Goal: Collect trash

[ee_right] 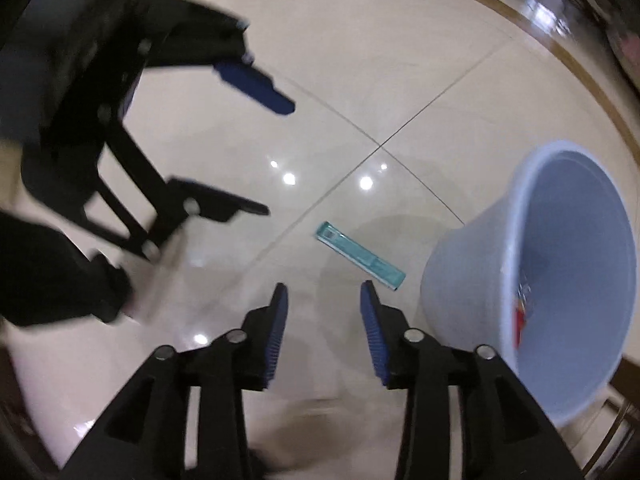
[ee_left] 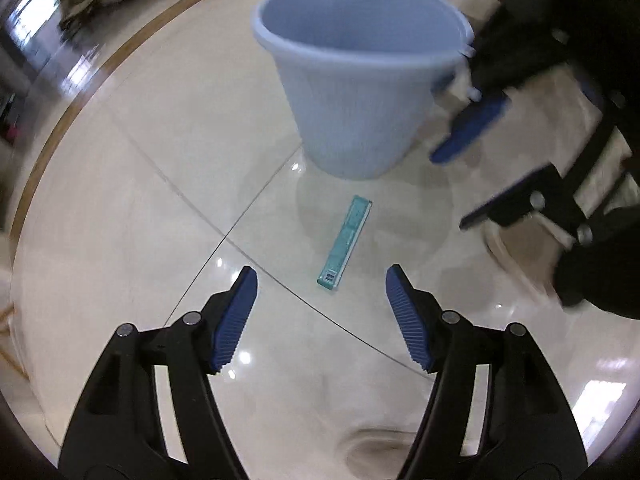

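– Where is the box (ee_left: pixel 346 245) lying?
– It is lying flat on the floor (ee_left: pixel 132 184), just in front of the bucket (ee_left: pixel 352 80), not touching it.
– And the grippers?
– The left gripper (ee_left: pixel 321 286) is hanging over the near end of the box. The right gripper (ee_right: pixel 324 300) is hanging beside the bucket.
– Anything in the bucket?
– Some small bits (ee_right: pixel 523 312) are lying inside.

A pale blue bucket (ee_left: pixel 352 80) stands on glossy cream floor tiles (ee_left: pixel 120 200); beside the bucket lies a teal box (ee_left: pixel 346 240). Both claws' ribbed pads (ee_left: pixel 236 320) are dark blue.
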`<state>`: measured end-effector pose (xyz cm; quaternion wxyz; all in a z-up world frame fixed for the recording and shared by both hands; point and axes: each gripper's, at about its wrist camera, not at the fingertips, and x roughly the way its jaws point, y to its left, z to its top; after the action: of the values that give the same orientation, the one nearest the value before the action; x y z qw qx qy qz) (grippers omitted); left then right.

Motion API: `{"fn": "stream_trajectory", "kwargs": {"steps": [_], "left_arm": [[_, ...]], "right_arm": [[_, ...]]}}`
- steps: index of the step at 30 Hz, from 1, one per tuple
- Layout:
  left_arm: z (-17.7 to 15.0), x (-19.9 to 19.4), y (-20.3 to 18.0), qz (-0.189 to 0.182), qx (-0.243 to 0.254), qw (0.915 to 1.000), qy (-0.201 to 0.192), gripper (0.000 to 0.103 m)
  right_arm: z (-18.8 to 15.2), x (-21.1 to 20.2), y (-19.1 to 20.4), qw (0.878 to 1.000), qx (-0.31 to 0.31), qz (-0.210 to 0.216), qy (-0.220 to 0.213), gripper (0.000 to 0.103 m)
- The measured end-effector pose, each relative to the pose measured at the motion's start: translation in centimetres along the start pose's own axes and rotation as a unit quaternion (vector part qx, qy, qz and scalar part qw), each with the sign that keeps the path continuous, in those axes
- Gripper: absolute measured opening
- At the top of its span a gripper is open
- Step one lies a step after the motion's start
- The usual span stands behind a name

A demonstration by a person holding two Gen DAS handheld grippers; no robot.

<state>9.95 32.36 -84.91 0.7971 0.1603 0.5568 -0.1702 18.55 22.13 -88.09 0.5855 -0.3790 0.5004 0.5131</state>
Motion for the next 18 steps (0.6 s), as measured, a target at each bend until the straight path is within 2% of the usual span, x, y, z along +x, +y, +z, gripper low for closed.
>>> {"fn": "stream_trajectory", "kwargs": {"steps": [3, 6, 11, 16, 18], "left_arm": [[-2.4, 4.7, 0.4, 0.018, 0.013, 0.9996, -0.016, 0.066], [-4.0, 9.3, 0.3, 0.027, 0.008, 0.9994, -0.02, 0.066], [-5.3, 16.6, -1.0, 0.014, 0.041, 0.9987, -0.027, 0.066], [-5.5, 19.7, -2.0, 0.008, 0.069, 0.9963, -0.05, 0.066], [-5.4, 20.6, -2.0, 0.0, 0.067, 0.9966, -0.047, 0.066]], "right_arm": [[-0.4, 4.5, 0.2, 0.999, -0.04, -0.025, -0.01, 0.049], [-1.2, 9.5, 0.5, 0.995, -0.093, -0.036, 0.001, 0.05], [-2.3, 17.0, -0.3, 0.988, -0.141, -0.054, 0.001, 0.05], [-3.7, 20.8, -1.0, 0.983, -0.167, -0.073, -0.009, 0.053], [-4.0, 21.3, -1.3, 0.982, -0.172, -0.076, -0.016, 0.055]]}}
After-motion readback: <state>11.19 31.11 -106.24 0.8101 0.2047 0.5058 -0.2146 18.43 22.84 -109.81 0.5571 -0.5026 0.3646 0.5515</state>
